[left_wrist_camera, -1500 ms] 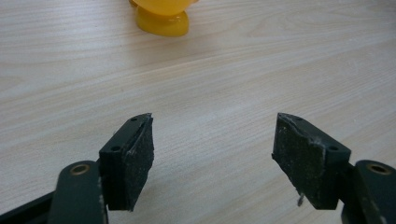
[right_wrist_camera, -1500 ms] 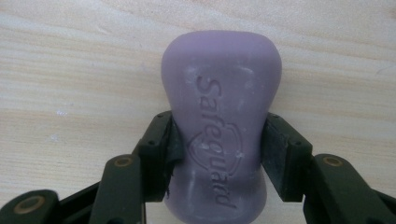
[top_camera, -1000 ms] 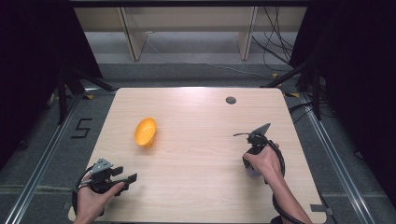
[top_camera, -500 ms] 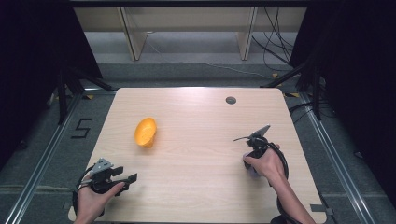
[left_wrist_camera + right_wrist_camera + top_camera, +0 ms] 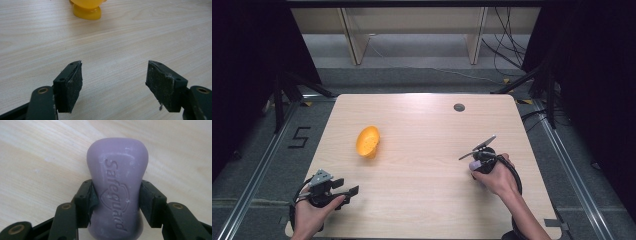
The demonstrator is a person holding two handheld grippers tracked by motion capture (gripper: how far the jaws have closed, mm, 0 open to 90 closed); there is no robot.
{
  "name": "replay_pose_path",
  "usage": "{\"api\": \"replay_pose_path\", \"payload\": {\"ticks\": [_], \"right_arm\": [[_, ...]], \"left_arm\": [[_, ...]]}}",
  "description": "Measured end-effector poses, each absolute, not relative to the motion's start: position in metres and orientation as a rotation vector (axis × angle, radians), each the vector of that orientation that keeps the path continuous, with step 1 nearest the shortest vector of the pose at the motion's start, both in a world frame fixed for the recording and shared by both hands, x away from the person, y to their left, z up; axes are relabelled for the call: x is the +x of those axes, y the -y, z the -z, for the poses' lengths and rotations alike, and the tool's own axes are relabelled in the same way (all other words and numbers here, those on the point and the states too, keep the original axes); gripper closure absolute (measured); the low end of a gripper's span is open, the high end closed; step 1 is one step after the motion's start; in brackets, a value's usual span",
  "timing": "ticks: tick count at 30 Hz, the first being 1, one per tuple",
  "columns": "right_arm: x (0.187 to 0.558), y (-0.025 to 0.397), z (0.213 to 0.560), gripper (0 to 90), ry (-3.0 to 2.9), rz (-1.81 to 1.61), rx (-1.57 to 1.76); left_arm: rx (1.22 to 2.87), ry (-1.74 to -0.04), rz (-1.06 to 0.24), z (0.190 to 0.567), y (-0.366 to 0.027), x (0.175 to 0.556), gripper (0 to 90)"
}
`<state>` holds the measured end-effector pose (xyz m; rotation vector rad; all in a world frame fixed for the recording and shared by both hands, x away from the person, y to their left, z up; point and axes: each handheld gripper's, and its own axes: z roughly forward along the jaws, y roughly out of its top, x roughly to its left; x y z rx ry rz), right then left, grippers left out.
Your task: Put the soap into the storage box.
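Observation:
A purple bar of soap [image 5: 117,187], stamped "Safeguard", sits between the black jaws of my right gripper [image 5: 115,202], which is shut on it over the wooden table. From above, that gripper [image 5: 477,162] is at the table's right front and the soap [image 5: 475,164] peeks out as a small purple patch. A yellow-orange soap dish [image 5: 368,141] lies at the left middle of the table; its base [image 5: 87,11] shows at the top of the left gripper view. My left gripper [image 5: 113,82] is open with bare wood between its jaws, near the table's front left corner [image 5: 343,191].
A small dark round grommet [image 5: 459,107] is set in the table near its far right edge. The light wooden table [image 5: 422,200] stands on a grey floor with metal rails, cables and a stand's legs beyond it.
My right gripper with the soap has drawn slightly toward the table's near side and lowered. The left gripper and the dish have not moved.

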<state>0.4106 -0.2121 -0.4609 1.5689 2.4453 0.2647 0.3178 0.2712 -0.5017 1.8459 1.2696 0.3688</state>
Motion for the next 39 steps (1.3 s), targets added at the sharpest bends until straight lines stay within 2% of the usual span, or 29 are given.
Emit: {"api": "replay_pose_path", "payload": {"ticks": [7,10,11,19,26,39], "right_arm": [[0.390,0.205,0.453,49.9,-2.458,-0.277,1.157],[0.378,0.202,0.451,49.9,-2.410,-0.264,0.855],[0.372,0.200,0.450,49.9,-2.370,-0.242,0.644],[0.351,0.186,0.443,50.0,-2.176,-0.180,0.298],[0.336,0.177,0.437,49.9,-2.004,-0.120,0.106],[0.315,0.169,0.443,49.9,-1.880,-0.174,-0.028]], "left_arm": [[1.843,-1.277,-0.361,0.502,-0.269,0.318,28.5],[1.843,-1.272,-0.365,0.502,-0.269,0.318,28.6],[1.839,-1.274,-0.363,0.503,-0.269,0.318,28.6],[1.846,-1.261,-0.358,0.502,-0.269,0.318,28.9],[1.837,-1.242,-0.358,0.502,-0.268,0.318,29.2],[1.807,-1.213,-0.348,0.499,-0.265,0.320,28.5]]}}
